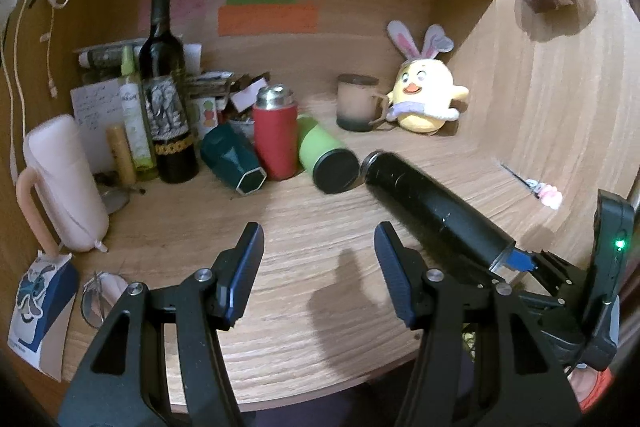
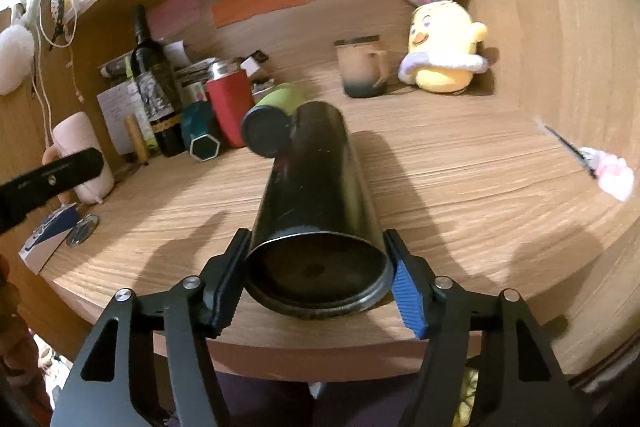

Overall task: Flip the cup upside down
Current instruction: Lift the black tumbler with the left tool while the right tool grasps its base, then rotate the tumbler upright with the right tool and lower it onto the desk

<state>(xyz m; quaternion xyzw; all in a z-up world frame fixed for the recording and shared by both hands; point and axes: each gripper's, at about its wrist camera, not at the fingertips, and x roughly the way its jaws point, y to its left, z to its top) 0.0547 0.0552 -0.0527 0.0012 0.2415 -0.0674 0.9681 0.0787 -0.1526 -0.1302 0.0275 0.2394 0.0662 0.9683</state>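
Black cup sideways in R gripper

Both grippers: black angular frames, silver screws, blue ribbed jaws.

Ahead of your left gripper the desk lies bare at 12 o'clock. At 11 o'clock stand the wine bottle, teal cup, red flask and green cup. The pink jug blocks 9 o'clock. At 2 o'clock the black cup, clamped in your right gripper, bars the way
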